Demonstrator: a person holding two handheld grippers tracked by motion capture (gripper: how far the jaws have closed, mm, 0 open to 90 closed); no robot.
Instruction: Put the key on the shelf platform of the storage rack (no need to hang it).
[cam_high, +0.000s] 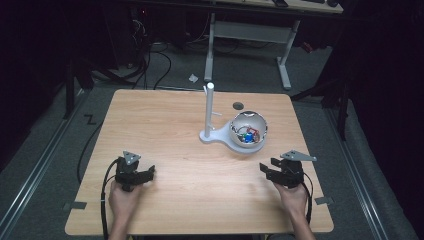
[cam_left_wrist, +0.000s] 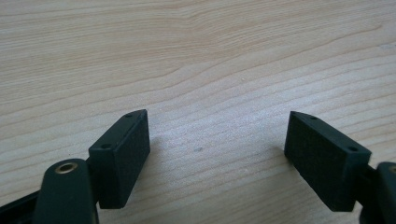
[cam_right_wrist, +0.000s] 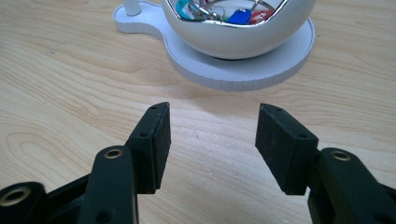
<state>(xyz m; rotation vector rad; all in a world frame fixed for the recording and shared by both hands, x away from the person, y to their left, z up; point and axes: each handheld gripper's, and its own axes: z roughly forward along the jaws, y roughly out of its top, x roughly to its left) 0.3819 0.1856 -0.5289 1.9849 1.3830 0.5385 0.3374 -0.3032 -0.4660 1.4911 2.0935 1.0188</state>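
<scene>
A white bowl (cam_right_wrist: 238, 32) of keys is seen straight ahead of the right gripper (cam_right_wrist: 212, 140), nearer than the left gripper (cam_left_wrist: 217, 149); both are held wide open, empty.

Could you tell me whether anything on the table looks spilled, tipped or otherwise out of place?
Nothing stands out. The white bowl sits upright on its stand base, the small items inside stay contained, and the post stands straight.
</scene>
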